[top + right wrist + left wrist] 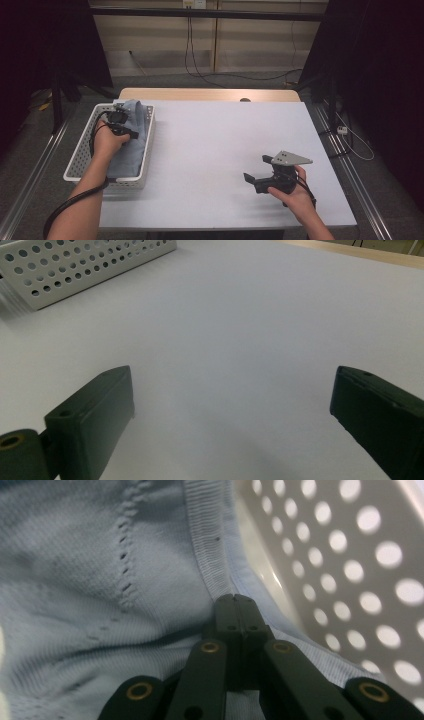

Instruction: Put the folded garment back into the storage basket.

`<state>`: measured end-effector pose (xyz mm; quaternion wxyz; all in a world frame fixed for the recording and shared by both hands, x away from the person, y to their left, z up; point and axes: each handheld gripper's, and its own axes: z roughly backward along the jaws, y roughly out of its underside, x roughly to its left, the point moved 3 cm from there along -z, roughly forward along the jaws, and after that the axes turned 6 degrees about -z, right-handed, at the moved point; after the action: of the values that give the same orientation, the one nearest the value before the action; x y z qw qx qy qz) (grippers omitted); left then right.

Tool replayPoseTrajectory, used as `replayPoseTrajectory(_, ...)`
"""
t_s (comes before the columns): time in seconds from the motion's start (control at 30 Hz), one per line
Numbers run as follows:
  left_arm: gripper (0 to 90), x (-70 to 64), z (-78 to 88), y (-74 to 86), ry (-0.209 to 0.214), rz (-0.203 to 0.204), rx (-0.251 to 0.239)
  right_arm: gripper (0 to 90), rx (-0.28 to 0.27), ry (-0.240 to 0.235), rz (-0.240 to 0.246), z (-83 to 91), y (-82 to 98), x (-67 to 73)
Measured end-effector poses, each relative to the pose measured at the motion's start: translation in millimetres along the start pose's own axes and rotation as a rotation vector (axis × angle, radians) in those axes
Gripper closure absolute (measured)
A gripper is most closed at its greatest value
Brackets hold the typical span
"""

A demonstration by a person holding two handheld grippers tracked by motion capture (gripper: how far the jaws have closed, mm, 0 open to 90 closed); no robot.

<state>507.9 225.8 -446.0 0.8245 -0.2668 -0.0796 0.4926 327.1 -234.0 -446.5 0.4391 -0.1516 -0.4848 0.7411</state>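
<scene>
A light blue knitted garment (131, 145) lies in a white perforated basket (80, 155) at the table's left edge. My left gripper (121, 119) reaches down into the basket. In the left gripper view its jaws are closed together at the tip (234, 599), pinching the garment (75, 580) at its ribbed hem, beside the basket wall (350, 555). My right gripper (257, 168) rests low over the white table (215, 135) at the front right. It is open, with nothing between its jaws (232, 400).
The basket (75, 270) stands far off to the left of my right gripper, across bare tabletop (240, 315). A wooden strip (210, 94) runs along the table's far edge. Cables lie on the floor behind it.
</scene>
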Motion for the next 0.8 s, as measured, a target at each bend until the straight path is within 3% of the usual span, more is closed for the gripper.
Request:
replayPoseTrajectory(0.1, 90.0, 2.8, 4.5, 1.2, 0.013, 0.015, -0.012, 3.9, -0.002, 0.0, 0.001, 0.4, -0.1, 0.3)
replayPoseTrajectory(0.23, 90.0, 6.2, 16.3, -7.0, -0.004, 0.015, -0.044, 3.9, -0.003, 0.003, -0.001, 0.7, -0.5, 0.4)
replayPoseTrajectory(0.57, 89.4, 29.8, 48.7, -25.2, -0.104, 0.014, -0.12, 3.9, -0.003, 0.004, -0.008, -0.4, -0.6, -1.6)
replayPoseTrajectory(0.8, 89.8, 37.6, 28.5, -25.1, -0.11, 0.038, -0.138, 3.9, 0.003, -0.003, 0.002, -4.2, -1.0, 0.9)
